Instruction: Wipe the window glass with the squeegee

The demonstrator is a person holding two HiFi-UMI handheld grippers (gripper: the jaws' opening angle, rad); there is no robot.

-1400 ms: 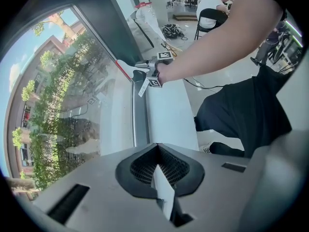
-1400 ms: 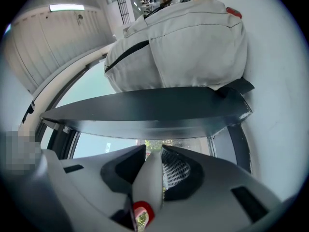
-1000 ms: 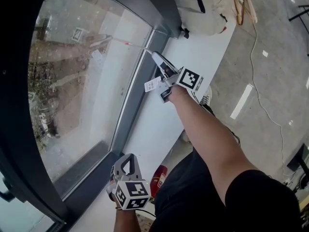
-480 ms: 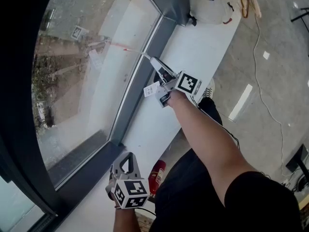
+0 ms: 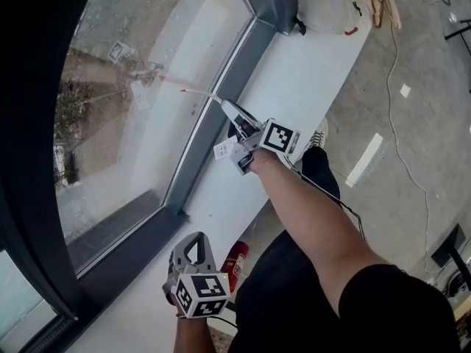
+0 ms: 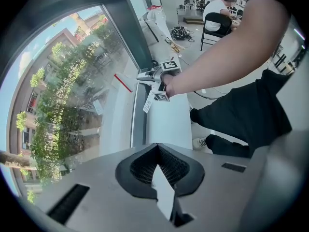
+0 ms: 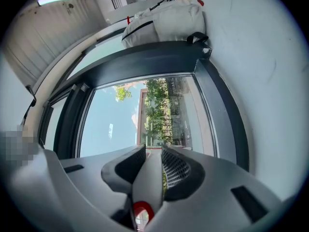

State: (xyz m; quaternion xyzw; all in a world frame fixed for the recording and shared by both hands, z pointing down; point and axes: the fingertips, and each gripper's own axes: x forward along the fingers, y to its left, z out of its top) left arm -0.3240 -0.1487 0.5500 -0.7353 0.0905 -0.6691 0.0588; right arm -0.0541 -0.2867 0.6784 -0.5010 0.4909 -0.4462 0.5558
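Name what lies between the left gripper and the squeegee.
Only bare white sill, shown in the head view, separates the left gripper from the squeegee clamped in the right gripper.

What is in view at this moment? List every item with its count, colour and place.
window glass: one pane, clear, left of the sill
window frame: one, dark grey, around the glass
sill: one, white, along the frame
squeegee: one, white handle, red edge at the blade, reaching to the glass
paper tag: one, white, hanging by the right gripper
bag: one, off-white with dark straps, far end of the sill
canister: one, red, beside the person's leg
shoe: one, white, on the floor
seated person: one, white top, far back
left gripper: grey, jaws together, empty
right gripper: grey, shut on the squeegee handle
right arm: bare, outstretched
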